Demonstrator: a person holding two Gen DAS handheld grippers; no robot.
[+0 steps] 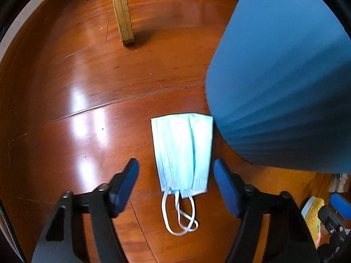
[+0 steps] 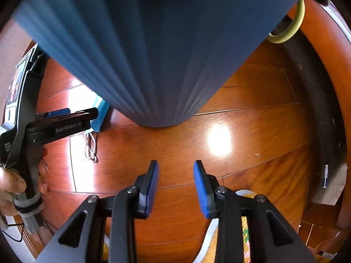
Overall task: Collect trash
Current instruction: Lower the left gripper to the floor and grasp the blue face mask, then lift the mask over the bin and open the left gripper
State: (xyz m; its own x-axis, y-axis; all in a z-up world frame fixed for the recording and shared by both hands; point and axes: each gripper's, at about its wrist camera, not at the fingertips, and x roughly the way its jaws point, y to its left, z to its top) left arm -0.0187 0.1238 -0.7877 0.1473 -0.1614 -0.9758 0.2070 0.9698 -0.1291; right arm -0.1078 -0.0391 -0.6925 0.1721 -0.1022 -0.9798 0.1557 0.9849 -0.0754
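A folded light-blue face mask (image 1: pixel 182 151) lies flat on the wooden floor, its white ear loops (image 1: pixel 179 217) trailing toward me. My left gripper (image 1: pixel 175 163) points down over it and is open, one blue pad on each side of the mask and neither touching it. A tall blue ribbed bin (image 1: pixel 280 87) stands right of the mask, touching its far corner. The right wrist view shows the bin (image 2: pixel 153 54) ahead of my right gripper (image 2: pixel 175 164), which is open with bare floor between its pads. The mask (image 2: pixel 101 118) is half hidden behind the left gripper (image 2: pixel 94 114).
A wooden furniture leg (image 1: pixel 121 11) stands on the floor beyond the mask. A yellow-green ring (image 2: pixel 291 26) lies behind the bin beside a dark strip (image 2: pixel 311 87). A yellow knitted thing (image 2: pixel 245 230) sits under the right gripper. A hand (image 2: pixel 8 186) grips the left tool.
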